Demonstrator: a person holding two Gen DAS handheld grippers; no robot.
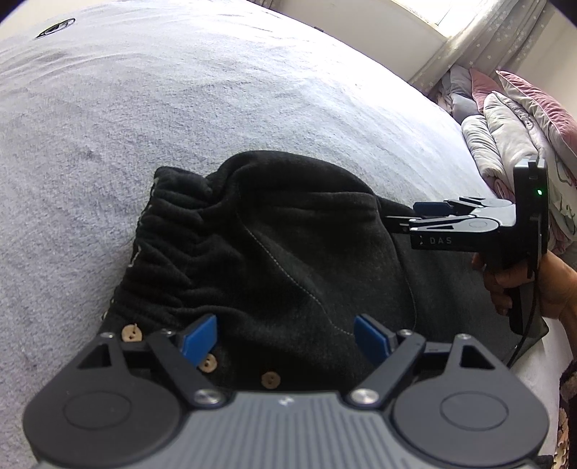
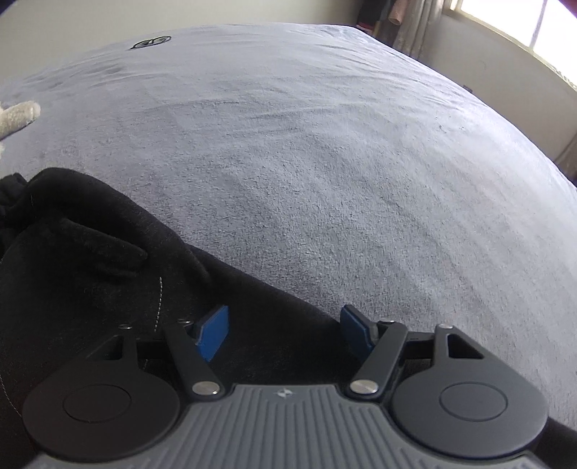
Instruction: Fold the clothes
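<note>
garment: black clothing bunched at bed near edge | axis: runs toward right edge | left claw: released, just above buttoned end | right claw: released, over fabric's far edge, nearer

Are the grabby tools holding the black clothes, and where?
No, neither tool holds anything. The left tool and right tool are both open over the black garment, pads not pinching it.

We see a wide grey bedspread filling the room, bright window light at far right, pale curtain, and pillows piled right.
</note>
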